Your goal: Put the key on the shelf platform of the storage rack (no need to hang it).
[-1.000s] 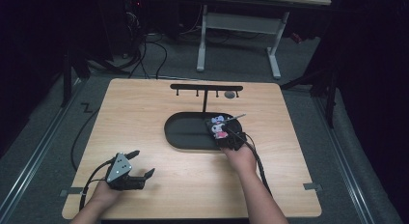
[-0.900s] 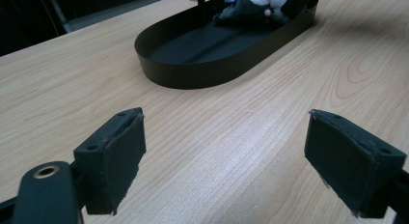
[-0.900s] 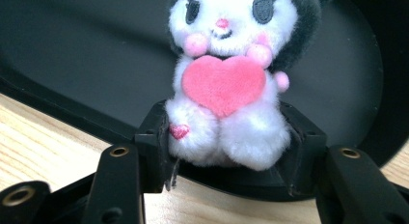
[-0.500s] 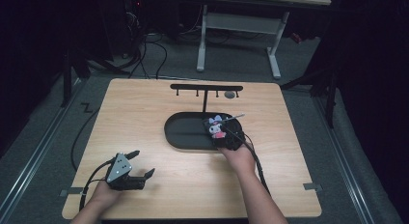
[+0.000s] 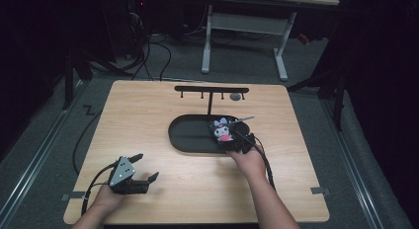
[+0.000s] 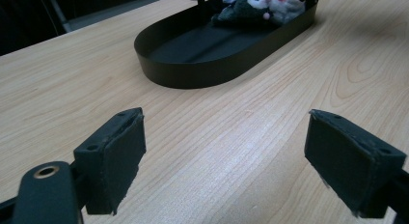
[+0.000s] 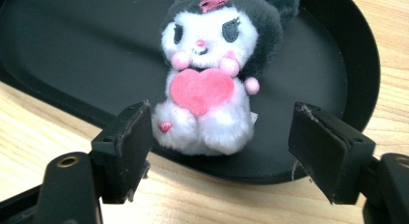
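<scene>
Light wooden table [image 5: 148,115] spanning most of the high view, dark floor and a white-legged desk frame [image 5: 242,36] beyond its far edge. Black oval tray [image 5: 190,135] resting near the table's middle, a black T-shaped rack [image 5: 211,91] with small hooks rising at its far rim. Left gripper [image 5: 146,169] down at the near left corner, held in a hand, well apart from the tray, jaws spread wide over bare wood with nothing between them. Right gripper [image 5: 232,138] at the tray's right end, jaws likewise spread, flanking but not touching the toy. Small plush toy [image 7: 212,74], white face under a black hood, pink heart at its chest, lying in the tray's right end with its feet against the near rim.
</scene>
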